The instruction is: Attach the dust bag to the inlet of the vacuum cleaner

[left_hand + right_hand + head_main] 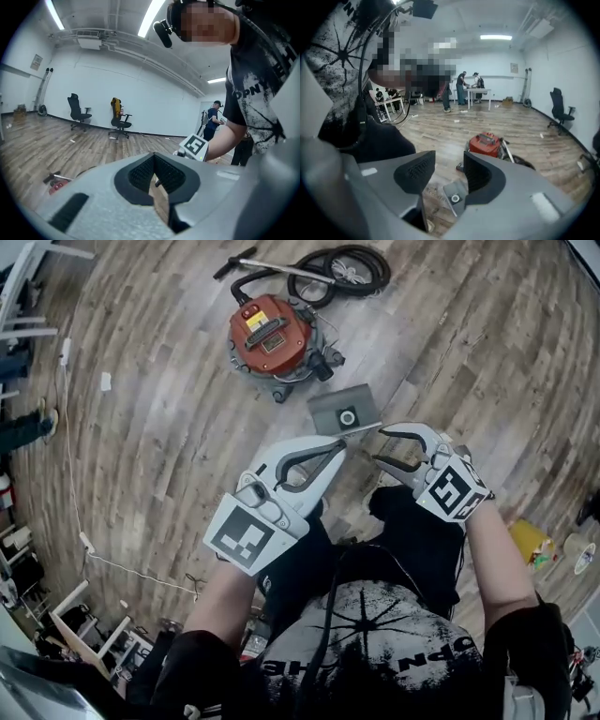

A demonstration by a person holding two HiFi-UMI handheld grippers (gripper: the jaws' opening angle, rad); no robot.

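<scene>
A red canister vacuum cleaner (272, 337) sits on the wooden floor with its black hose (349, 266) coiled behind it. Just in front of it lies the flat grey dust bag (345, 411) with a round inlet ring. My left gripper (339, 442) is held above the floor near the bag, shut and empty. My right gripper (378, 446) hangs beside it, open with nothing between its fingers. In the right gripper view the dust bag (452, 194) shows through the gap of the right gripper (449, 173), with the vacuum (487, 143) beyond. The left gripper (154, 180) points nearly level across the room.
A white cable (75, 456) runs along the floor at left, past furniture legs. A yellow object (531, 542) lies at right. Two office chairs (77, 111) stand by the far wall. People stand at a table (476, 93) in the distance.
</scene>
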